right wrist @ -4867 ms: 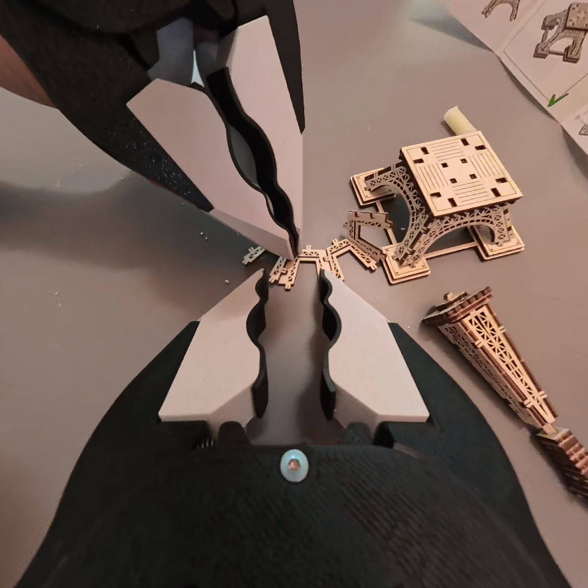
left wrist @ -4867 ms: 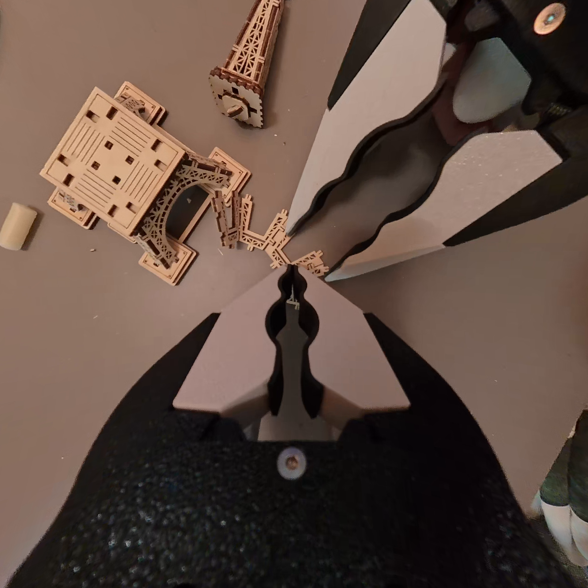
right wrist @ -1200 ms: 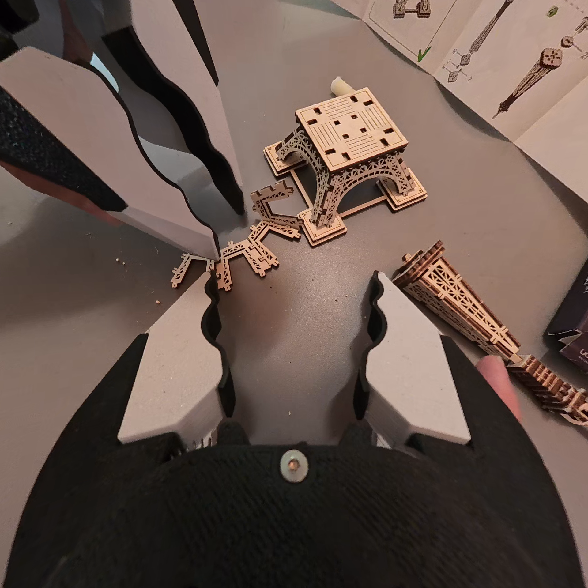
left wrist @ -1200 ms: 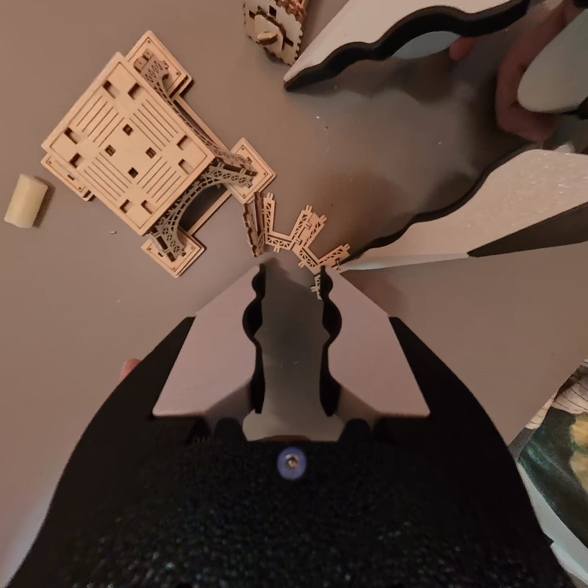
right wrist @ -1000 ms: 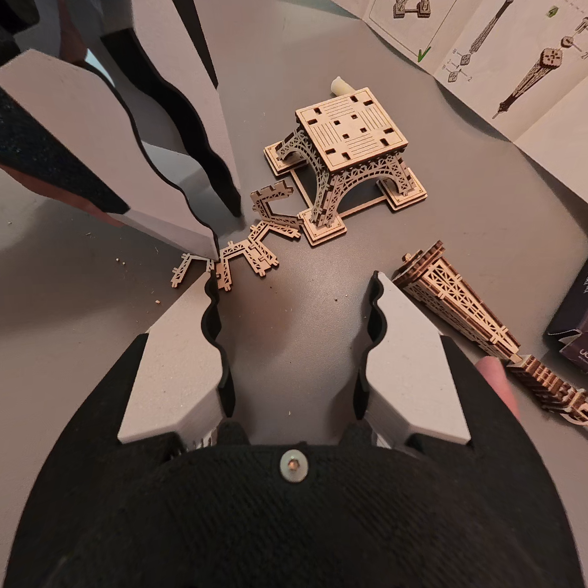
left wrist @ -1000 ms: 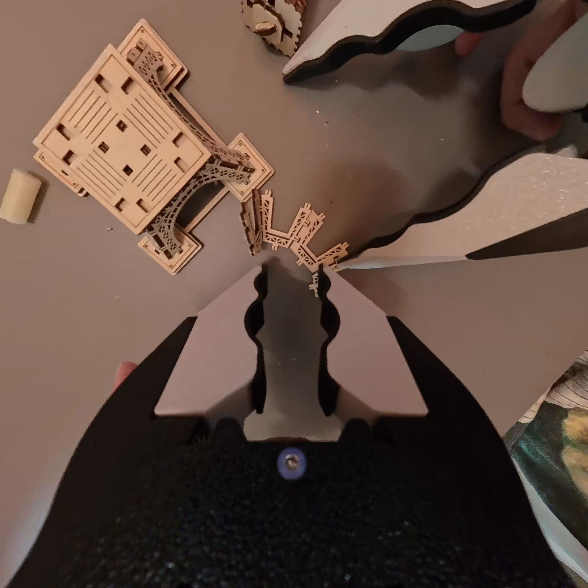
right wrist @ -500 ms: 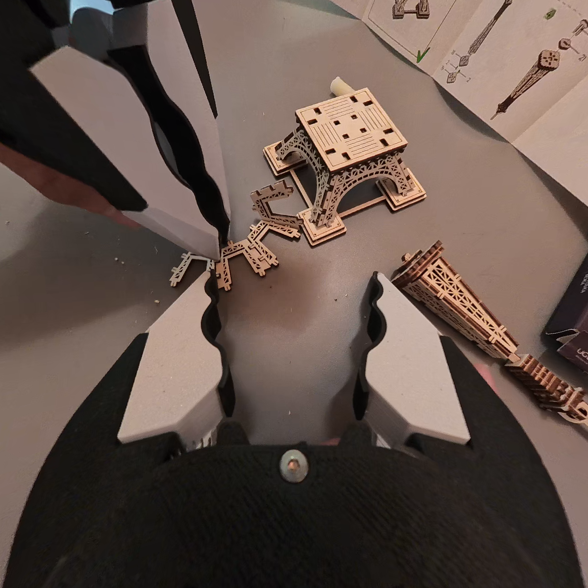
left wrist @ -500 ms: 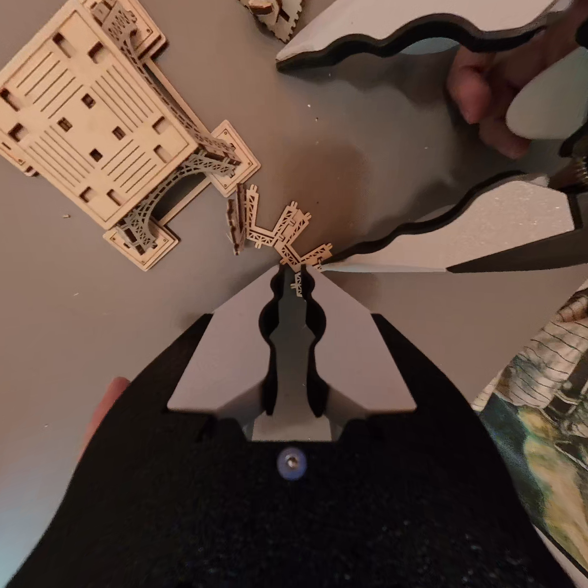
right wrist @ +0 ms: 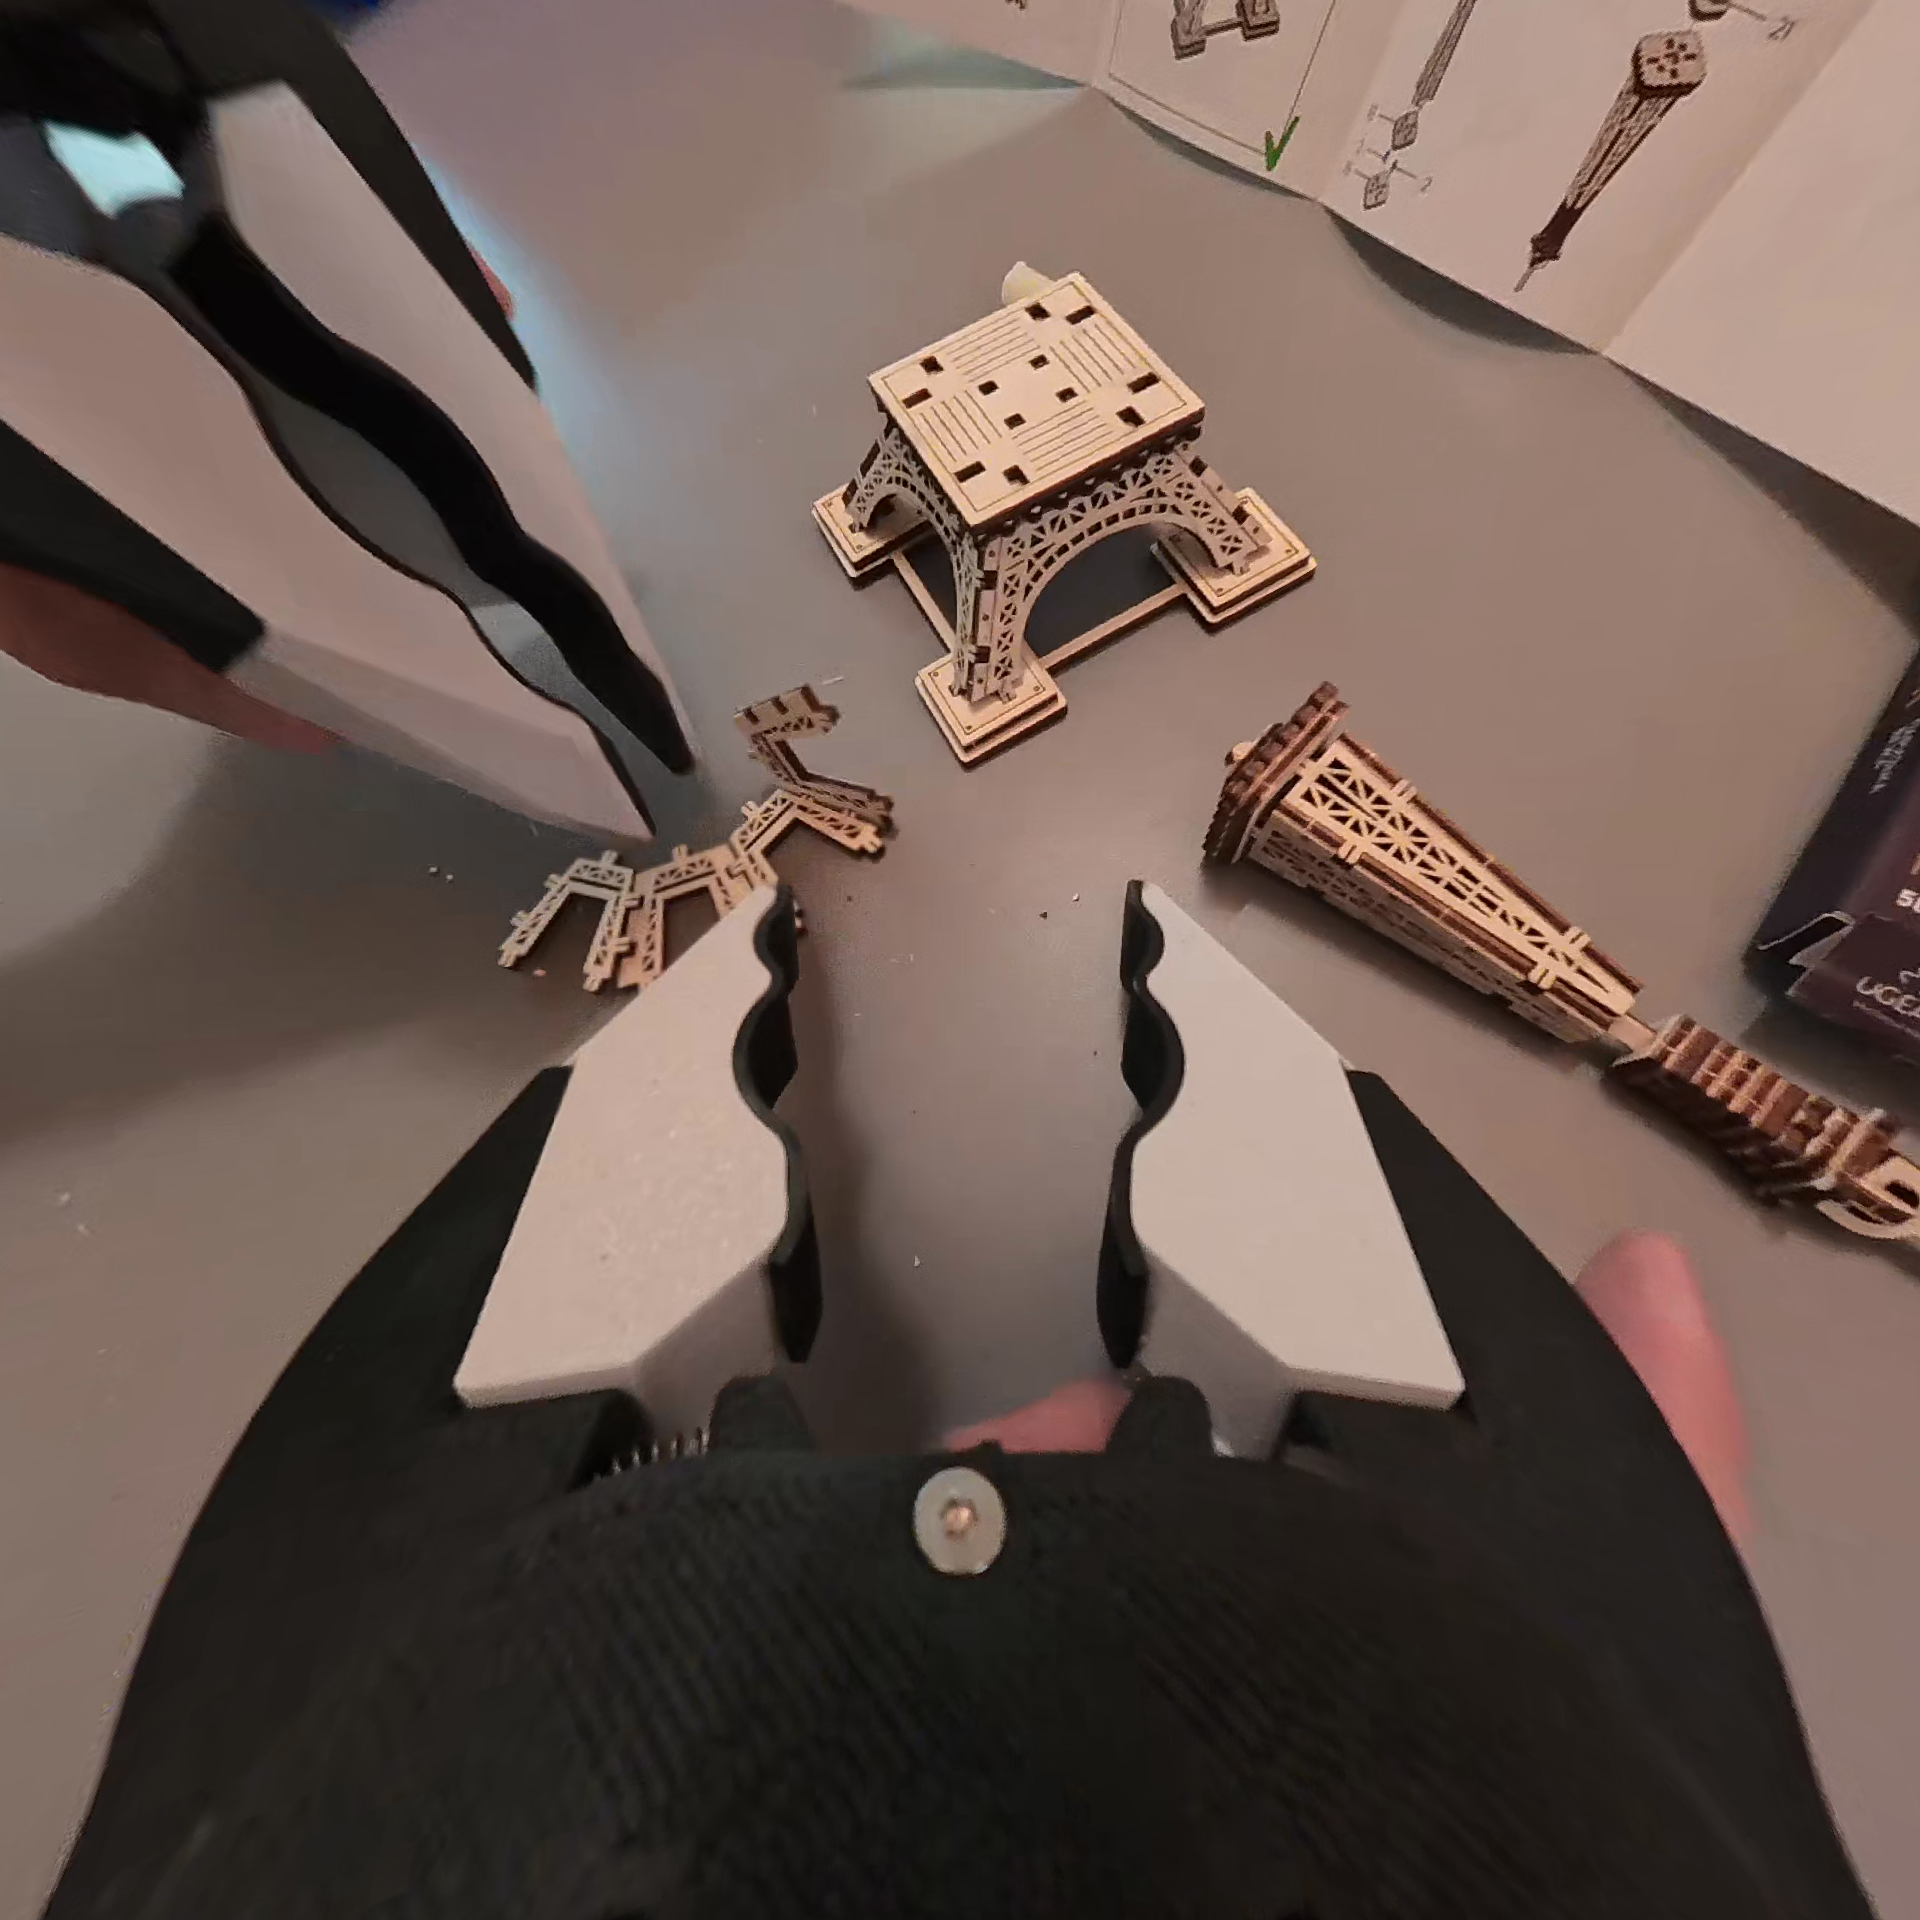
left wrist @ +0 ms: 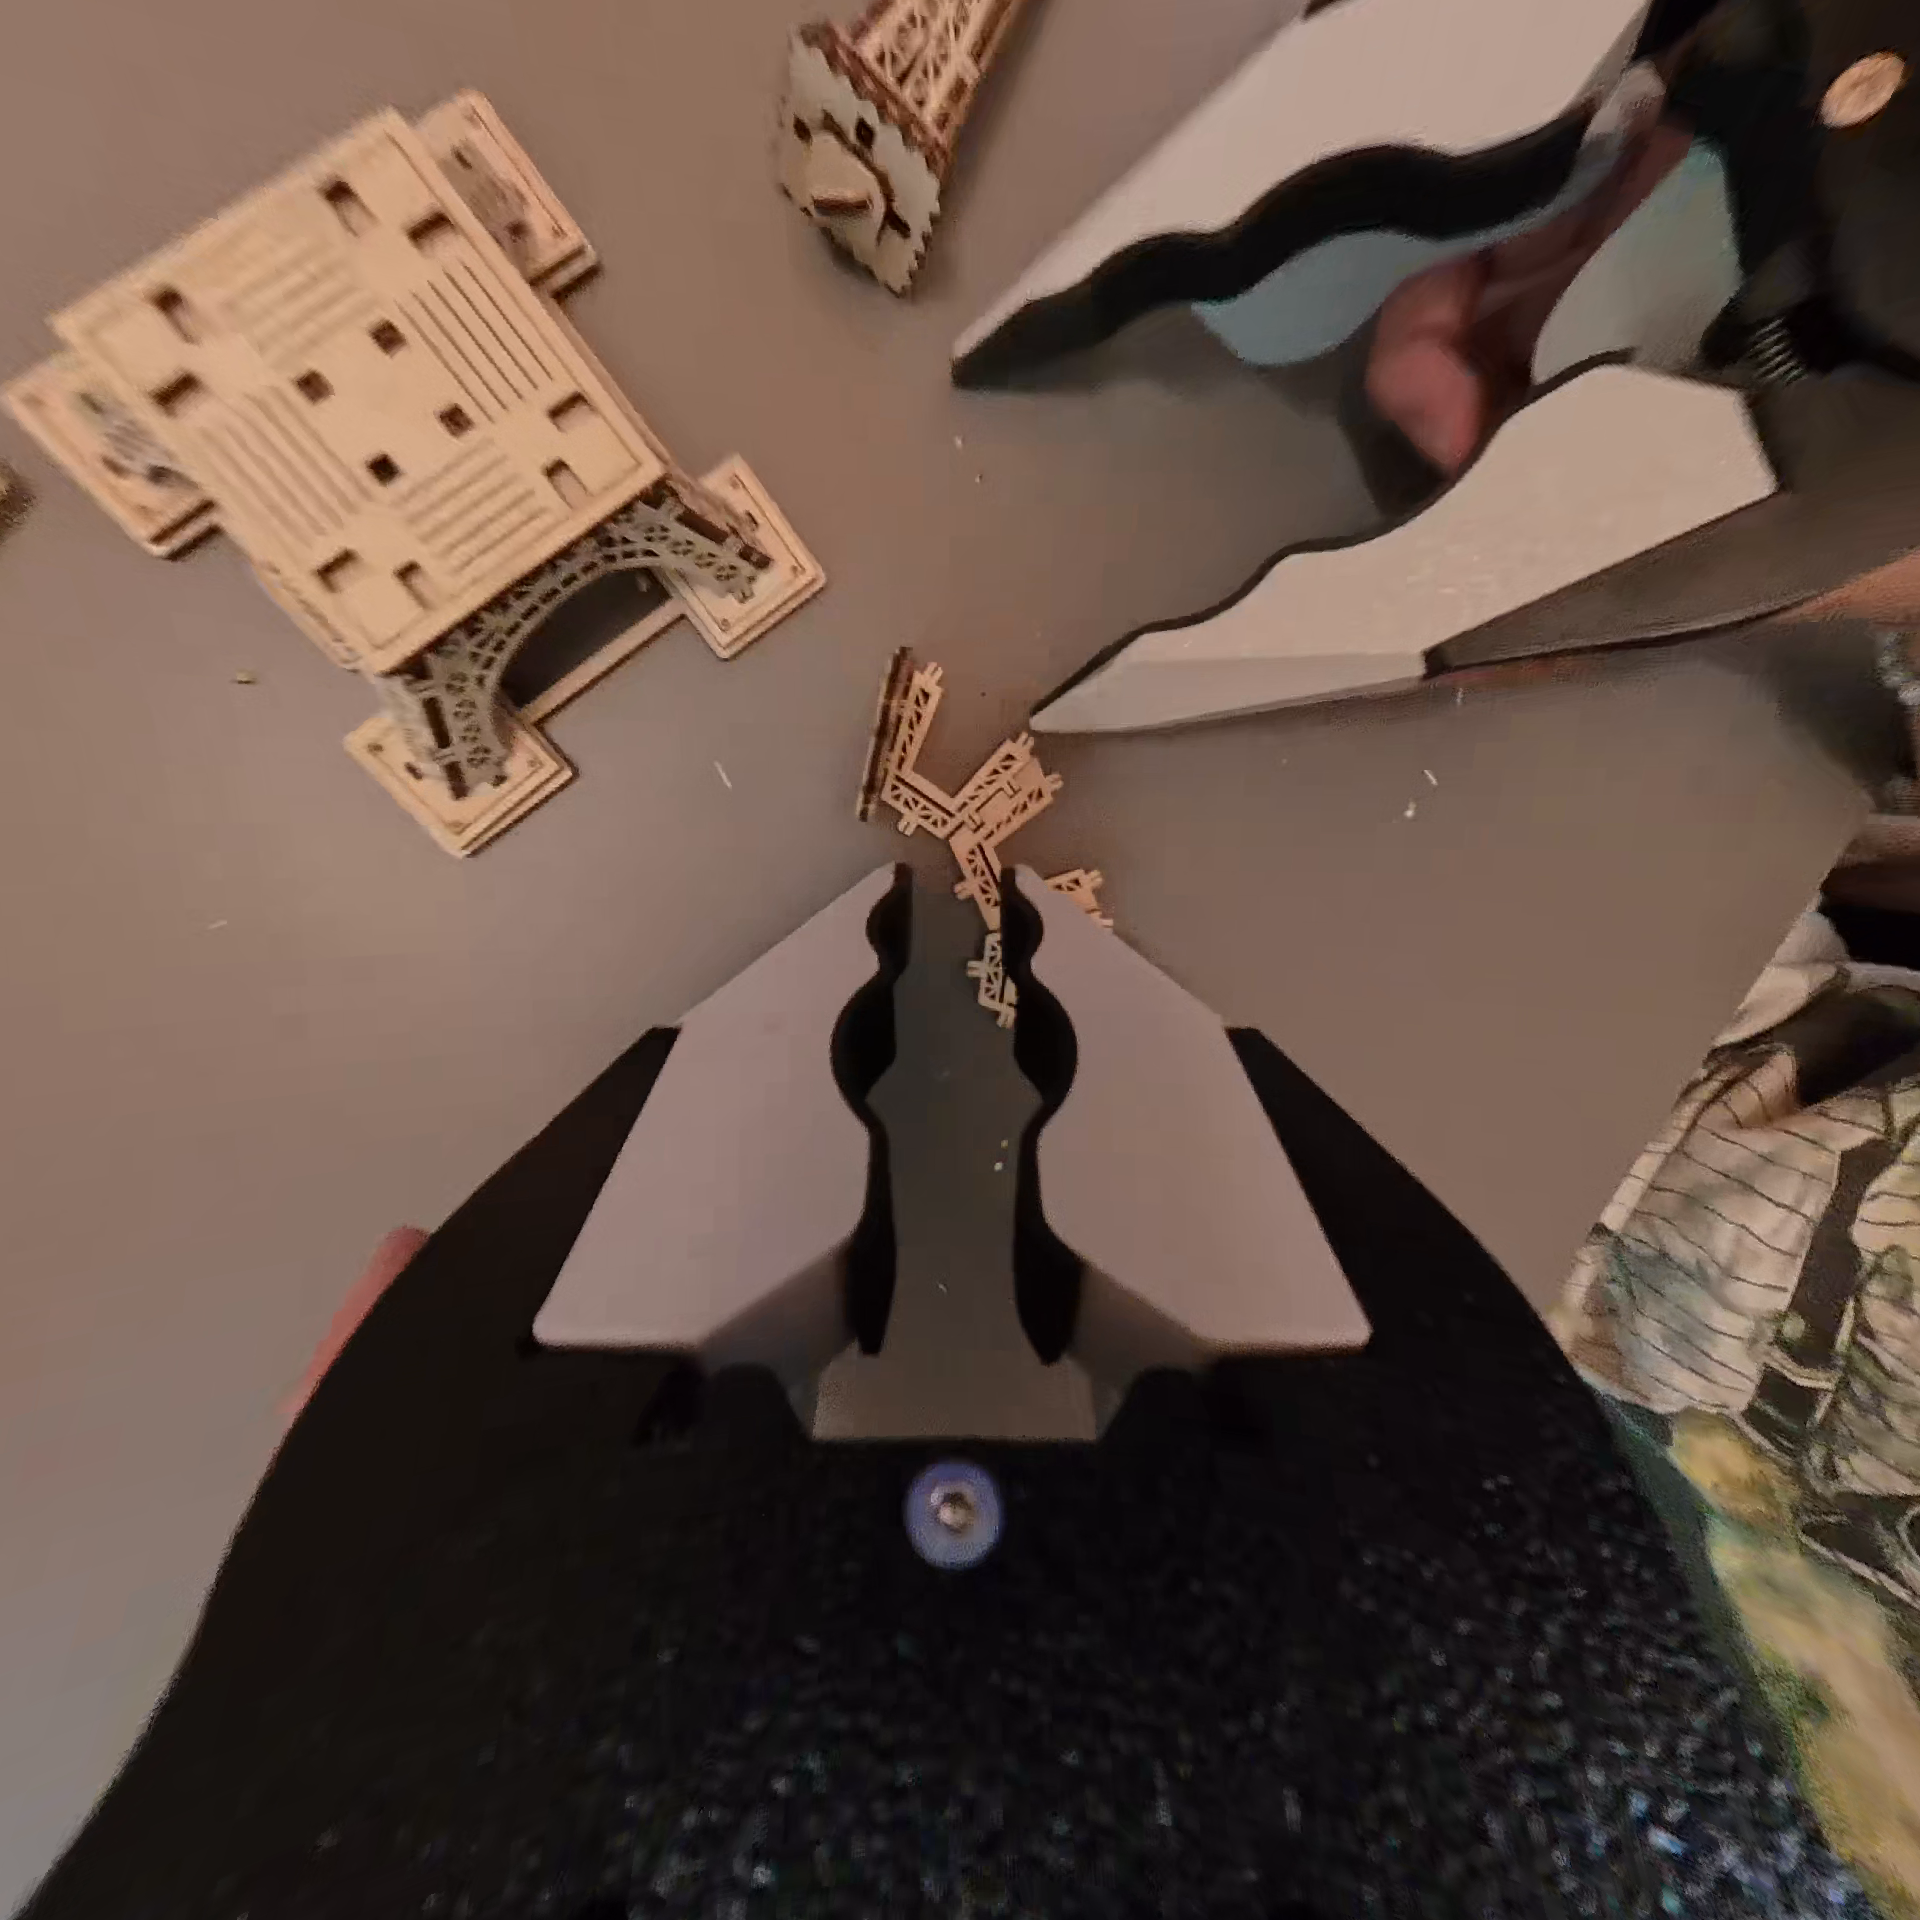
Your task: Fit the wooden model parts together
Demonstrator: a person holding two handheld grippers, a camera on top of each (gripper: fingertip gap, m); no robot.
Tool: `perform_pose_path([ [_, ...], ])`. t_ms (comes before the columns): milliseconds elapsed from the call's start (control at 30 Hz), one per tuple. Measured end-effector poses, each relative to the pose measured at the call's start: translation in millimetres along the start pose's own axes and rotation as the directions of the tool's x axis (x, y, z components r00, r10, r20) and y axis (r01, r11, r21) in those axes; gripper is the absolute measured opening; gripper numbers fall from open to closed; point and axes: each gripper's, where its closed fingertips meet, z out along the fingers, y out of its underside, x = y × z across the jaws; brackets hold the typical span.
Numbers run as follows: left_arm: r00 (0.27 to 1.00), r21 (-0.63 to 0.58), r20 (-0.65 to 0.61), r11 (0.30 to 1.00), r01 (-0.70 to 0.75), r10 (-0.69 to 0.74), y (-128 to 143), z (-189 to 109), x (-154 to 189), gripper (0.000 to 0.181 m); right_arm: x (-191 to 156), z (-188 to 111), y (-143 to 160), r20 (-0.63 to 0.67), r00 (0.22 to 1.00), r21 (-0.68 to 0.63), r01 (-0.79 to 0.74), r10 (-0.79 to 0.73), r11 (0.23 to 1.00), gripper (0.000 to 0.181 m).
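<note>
**Left grip let go; the lattice chain lies loose on the table**

Half a second ago the left gripper (left wrist: pixel 954 883) had its fingers pinched on the end of the small lattice chain (right wrist: pixel 717 862). Now they stand a little apart, and the chain's end piece lies in the gap against the right-hand finger, not clamped. The chain has also shifted: its links now run toward the left fingers rather than across them. So no part is held at present, and I judge that the fitting of this chain has to start again with a fresh grasp.

The chain rests flat on the grey table (right wrist: pixel 312 1039), one link standing on edge, between the two grippers and near the tower base (right wrist: pixel 1039 499). The upper tower section (right wrist: pixel 1423 883) lies on its side, well apart to the right.

The left gripper points steeply down, tips just over the chain. The right gripper (right wrist: pixel 954 914) is drawn back slightly, fingers wide open, its left fingertip just beside the chain. An instruction sheet (right wrist: pixel 1455 94) lies beyond.
</note>
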Motion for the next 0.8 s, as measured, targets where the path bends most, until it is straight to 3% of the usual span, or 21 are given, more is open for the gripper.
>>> perform_pose_path([
  [100, 1.0, 0.011, -0.015, 1.0, -0.011, 0.011, -0.1, -6.9, 5.0, 0.015, 0.8, 1.3, 1.3, -0.038, 0.999, -0.012, 0.037, -0.037, 0.999, 0.06],
  [333, 0.996, -0.106, -0.054, 0.991, -0.078, 0.072, 11.3, 7.2, 21.3, 0.017, -1.7, 4.1, 4.4, -0.083, 0.989, -0.04, 0.12, -0.123, 0.992, 0.066],
  [467, 0.995, -0.173, 0.007, 0.98, -0.094, 0.097, 15.9, 9.7, 12.2, 0.017, -2.1, 4.1, 4.5, -0.082, 0.989, -0.041, 0.122, -0.125, 0.992, 0.067],
  [800, 0.993, -0.191, 0.029, 0.975, -0.109, 0.117, 15.3, 12.1, 12.3, 0.013, -2.2, 4.1, 4.5, -0.079, 0.989, -0.041, 0.121, -0.124, 0.992, 0.067],
])
